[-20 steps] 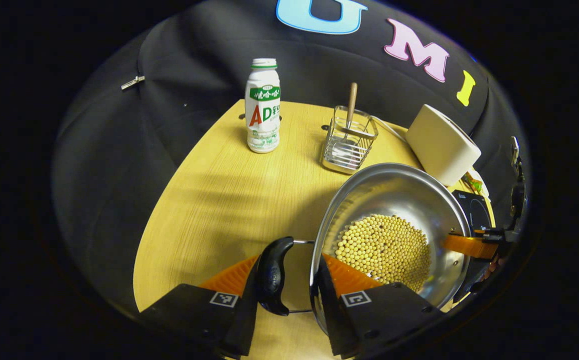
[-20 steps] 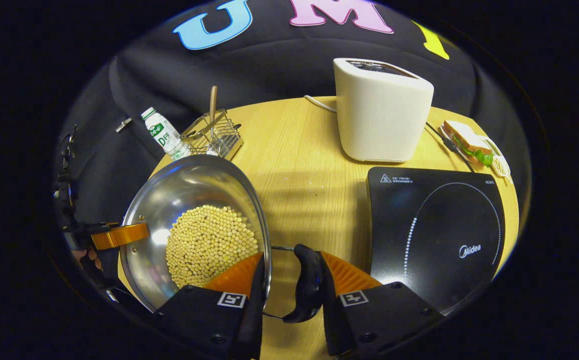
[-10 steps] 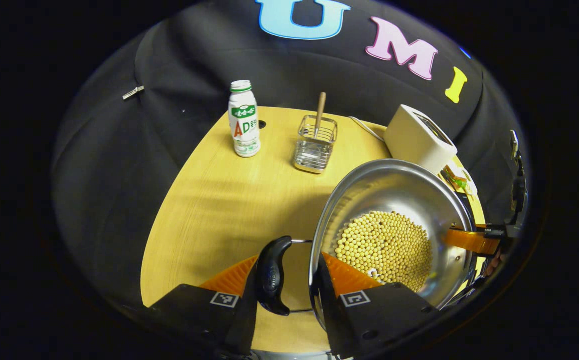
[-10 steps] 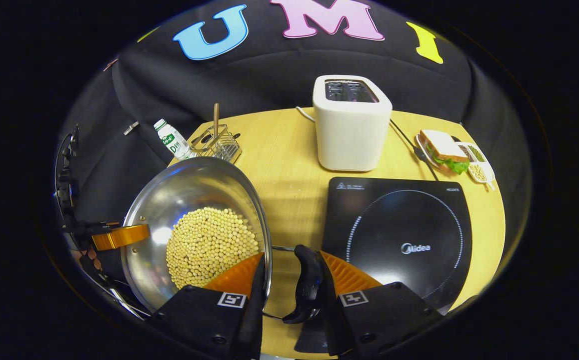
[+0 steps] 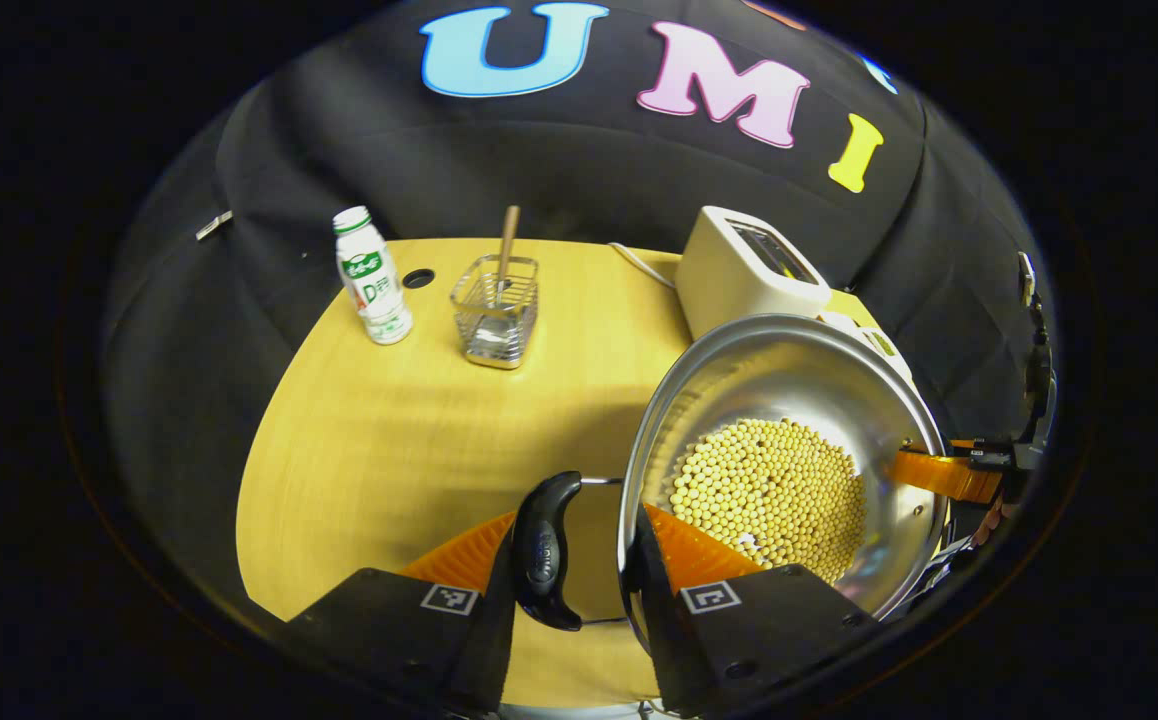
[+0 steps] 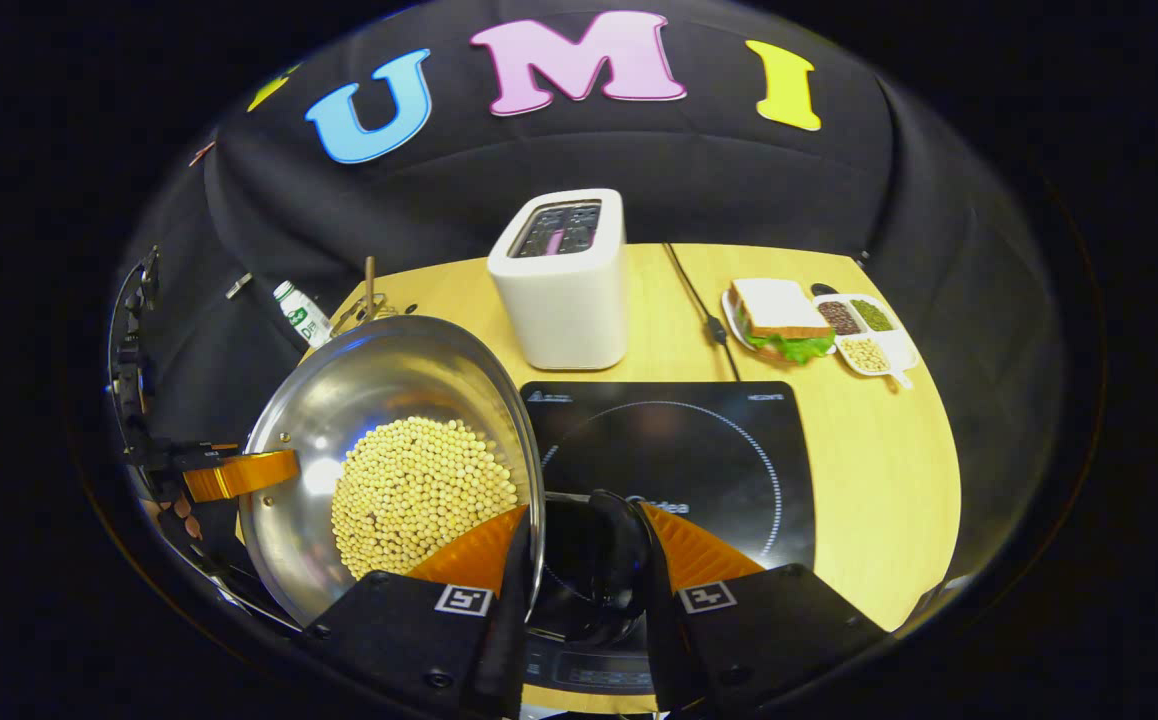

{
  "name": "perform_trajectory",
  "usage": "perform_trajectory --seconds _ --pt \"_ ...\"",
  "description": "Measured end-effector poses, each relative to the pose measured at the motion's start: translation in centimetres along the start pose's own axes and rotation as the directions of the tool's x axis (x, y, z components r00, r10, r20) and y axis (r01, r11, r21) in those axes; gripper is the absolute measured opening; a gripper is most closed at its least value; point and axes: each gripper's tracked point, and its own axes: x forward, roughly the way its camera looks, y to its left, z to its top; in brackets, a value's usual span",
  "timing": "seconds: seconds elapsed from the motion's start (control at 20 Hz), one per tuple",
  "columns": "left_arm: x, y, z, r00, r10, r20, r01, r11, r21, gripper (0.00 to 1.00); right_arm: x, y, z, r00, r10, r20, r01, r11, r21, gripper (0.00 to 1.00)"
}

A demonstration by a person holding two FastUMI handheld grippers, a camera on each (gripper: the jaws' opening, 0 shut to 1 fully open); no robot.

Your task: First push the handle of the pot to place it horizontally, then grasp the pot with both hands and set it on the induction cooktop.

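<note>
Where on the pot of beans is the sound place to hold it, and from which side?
By its two side handles, one pair of tongs from each side. The pot is wide, smooth and loaded with beans, so opposite loop handles keep it level.

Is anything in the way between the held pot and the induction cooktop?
Nothing visible: the steel pot of yellow beans is held beside the black induction cooktop, whose surface is bare. The white toaster stands behind it, off the path.

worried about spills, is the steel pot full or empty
Partly filled: the shiny steel pot holds a heap of pale round beans across its bottom, well below the rim.
</note>
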Motion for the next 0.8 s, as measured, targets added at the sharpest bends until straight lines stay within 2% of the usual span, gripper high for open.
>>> perform_trajectory --seconds 0.05,0.1,0.15,0.45,0.8 --pt "0.3 -1.2 0.2 1.000 -0.009 0.001 0.009 1.000 0.006 0.58 -0.4 -1.4 0.2 1.000 -0.007 0.006 0.007 1.000 0.003 0.52" --pt "0.6 -2.3 0.3 1.000 -0.017 -0.001 0.017 1.000 0.010 0.58 -0.6 -2.5 0.3 1.000 -0.013 0.008 0.013 1.000 0.004 0.48" --pt "0.9 -3.3 0.5 1.000 -0.023 -0.002 0.023 1.000 0.012 0.59 -1.0 -3.5 0.4 1.000 -0.018 0.011 0.018 1.000 0.006 0.52" --pt "3.0 -8.9 0.7 0.999 -0.045 -0.015 0.045 0.998 0.032 0.59 -1.1 -9.6 0.5 0.999 -0.036 0.001 0.036 0.999 0.016 0.53" --pt "5.6 -13.3 0.7 0.999 -0.042 -0.027 0.043 0.998 0.048 0.59 0.3 -14.7 0.1 0.999 -0.039 -0.021 0.040 0.998 0.051 0.53"
